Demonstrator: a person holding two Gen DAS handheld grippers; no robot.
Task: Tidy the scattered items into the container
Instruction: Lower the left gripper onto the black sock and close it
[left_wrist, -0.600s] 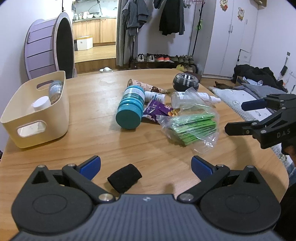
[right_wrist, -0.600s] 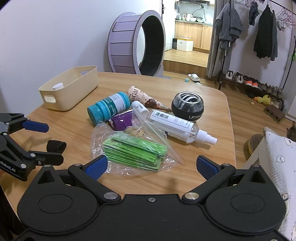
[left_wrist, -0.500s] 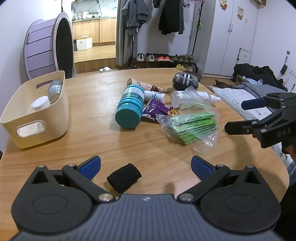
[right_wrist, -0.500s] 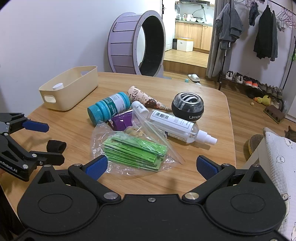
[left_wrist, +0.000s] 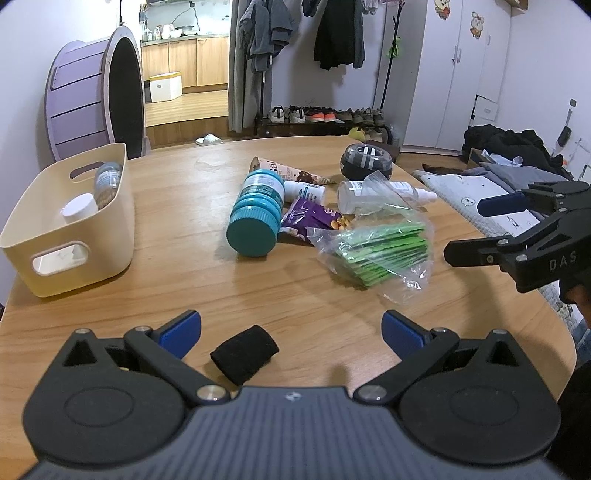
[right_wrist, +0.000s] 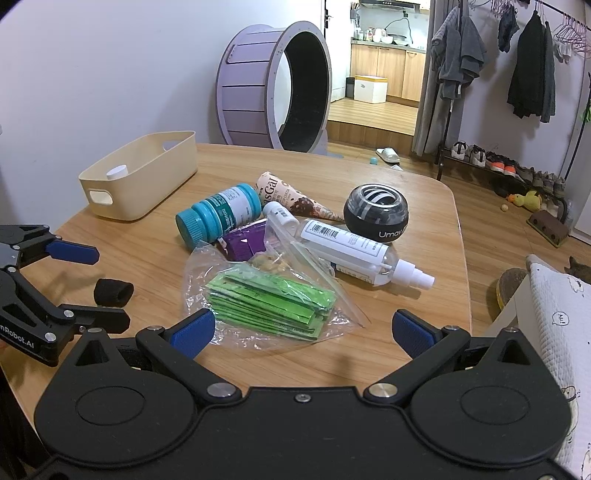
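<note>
1. The cream container (left_wrist: 92, 254) sits at the far left of the wooden table (left_wrist: 184, 295); a white-capped bottle (left_wrist: 77, 208) and a clear bottle (left_wrist: 107, 181) already lie inside it.
2. Nearest the left gripper (left_wrist: 291, 328) is a small black foam roll (left_wrist: 243, 349), lying on the table between its spread blue-padded fingers but touched by neither. I judge this the item in hand.
3. To take it well, lower the gripper so both pads drop alongside the roll, centre it between them, then close gently; the foam looks soft and will squash, so a light pinch should be enough. The roll could trundle away if one pad nudges it first.
4. Carry it left and release it over the open top, clear of the two bottles.
5. The right gripper (right_wrist: 303, 328) also has its fingers spread wide with nothing between them, hovering at the near edge of a clear bag of green sachets (right_wrist: 269, 302).
6. Beyond the bag lies the main clutter at mid-table: a teal-capped bottle (right_wrist: 218, 218) on its side, a purple snack packet (right_wrist: 243, 243), a spray bottle (right_wrist: 354, 254), a cone-shaped wrapper (right_wrist: 291, 199) and a black gyro ball (right_wrist: 375, 214) furthest right.
7. All of these are well apart from the container, so most of the tidying remains.
</note>
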